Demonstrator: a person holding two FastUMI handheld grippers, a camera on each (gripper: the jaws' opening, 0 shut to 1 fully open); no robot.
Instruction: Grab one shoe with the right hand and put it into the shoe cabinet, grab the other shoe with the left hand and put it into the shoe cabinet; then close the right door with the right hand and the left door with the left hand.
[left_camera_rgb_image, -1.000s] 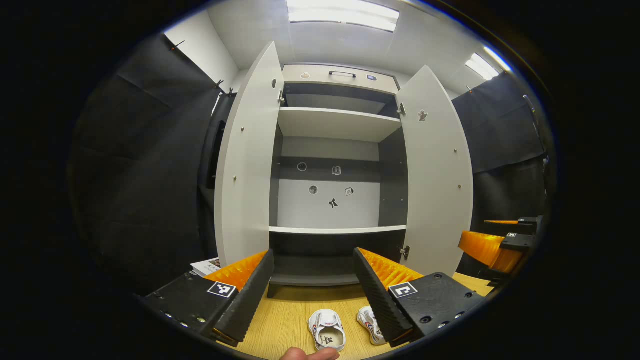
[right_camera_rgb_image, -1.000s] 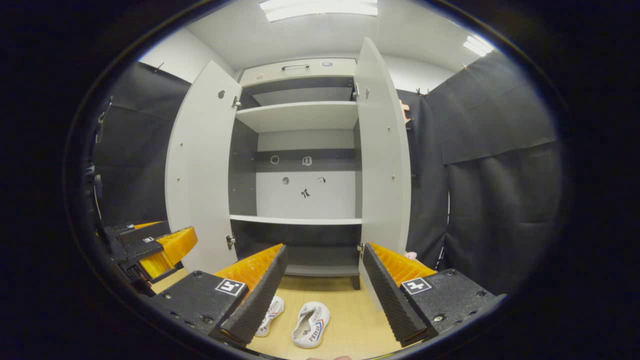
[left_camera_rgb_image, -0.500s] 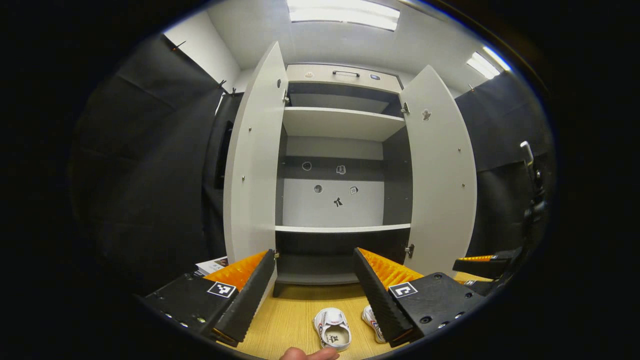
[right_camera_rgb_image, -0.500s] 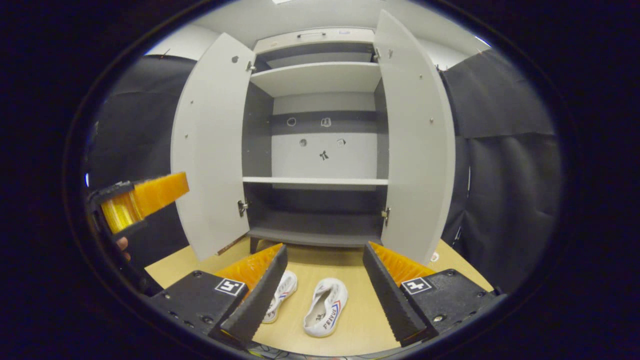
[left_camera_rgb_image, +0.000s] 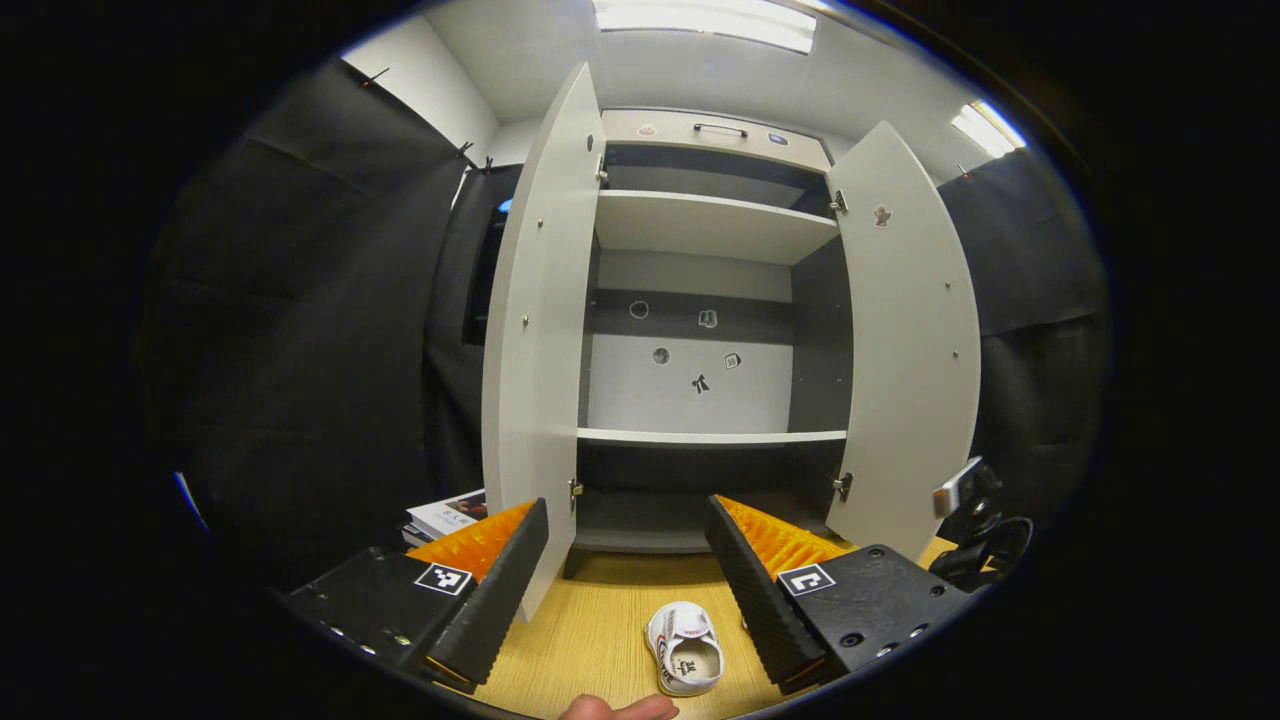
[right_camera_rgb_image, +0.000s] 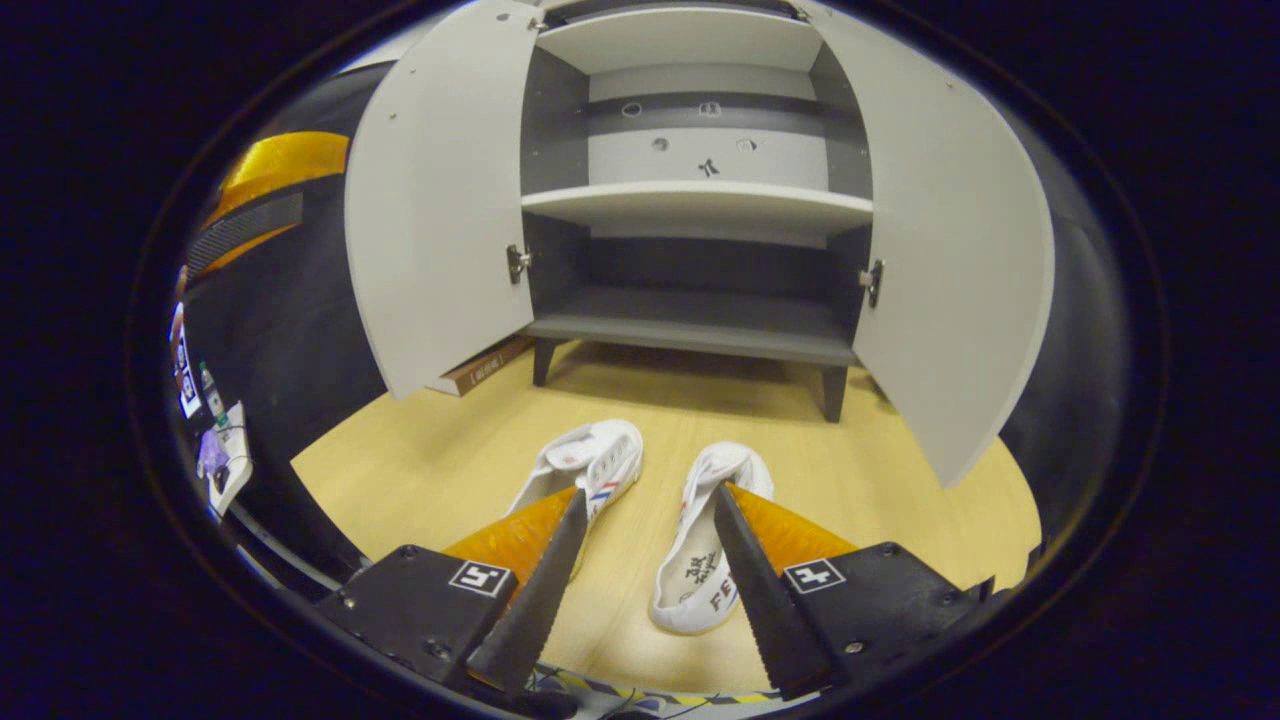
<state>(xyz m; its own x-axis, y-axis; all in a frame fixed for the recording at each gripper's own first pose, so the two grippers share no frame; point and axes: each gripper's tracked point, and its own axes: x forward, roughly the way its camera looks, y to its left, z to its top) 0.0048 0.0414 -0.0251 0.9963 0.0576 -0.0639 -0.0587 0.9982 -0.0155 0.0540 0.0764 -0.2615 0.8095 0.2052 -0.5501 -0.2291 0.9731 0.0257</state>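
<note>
shoes (right_camera_rgb_image: 600, 462): white, red and blue stripes
shoe cabinet (right_camera_rgb_image: 420, 200): pale grey doors, dark grey interior
table (right_camera_rgb_image: 440, 470): light wood grain

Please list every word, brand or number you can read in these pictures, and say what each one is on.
"FE": on the side of the right shoe; the rest is hidden behind the right gripper.
Insole print of the right shoe: blurred, unreadable.
Insole print of the left shoe: too small to read.
Print on the edge of the brown book under the cabinet's left door: too small to read.
</note>
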